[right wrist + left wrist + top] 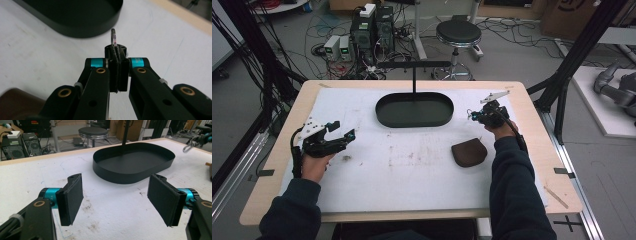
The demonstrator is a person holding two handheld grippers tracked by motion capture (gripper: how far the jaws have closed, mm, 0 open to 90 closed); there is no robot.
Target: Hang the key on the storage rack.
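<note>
Right gripper (117,53): jaws pinched on a metal ring (113,37), a detail its own view resolves. Left gripper (115,195): jaws wide, empty. High view: black oval tray (414,109) at 12 o'clock, brown pouch (469,153) at 4 o'clock on the white mat (402,170).

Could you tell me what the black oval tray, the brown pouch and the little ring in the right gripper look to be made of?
The tray looks like thin sheet metal painted matte black: sharp, even wall. The pouch seems leather or imitation leather, smooth brown with a soft sheen. The ring clamped in the right gripper looks like shiny metal wire, silvery and thin.
</note>
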